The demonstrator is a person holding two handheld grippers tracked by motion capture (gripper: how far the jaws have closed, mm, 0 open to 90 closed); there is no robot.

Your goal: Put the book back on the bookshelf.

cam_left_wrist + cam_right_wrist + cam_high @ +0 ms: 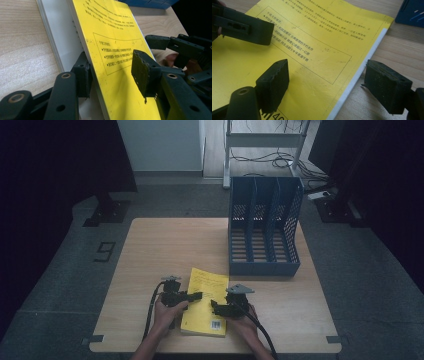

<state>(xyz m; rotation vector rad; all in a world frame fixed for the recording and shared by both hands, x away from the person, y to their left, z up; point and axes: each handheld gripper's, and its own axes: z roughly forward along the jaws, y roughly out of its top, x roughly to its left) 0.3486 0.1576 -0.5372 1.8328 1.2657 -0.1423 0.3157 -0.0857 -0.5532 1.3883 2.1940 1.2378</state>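
Observation:
A yellow book with black print lies flat near the table's front edge. My left gripper is at its left long edge. In the left gripper view the left gripper has one jaw against the book's side and the other over the cover with a gap, so it is open. My right gripper is at the book's right side. In the right gripper view the right gripper is open and straddles the book's white page edge, one jaw over the cover and one over the bare wood.
A blue three-slot file holder stands upright at the back right of the wooden table. Bare wood stretches left of the book and behind it. The floor beyond holds cables and a white rack.

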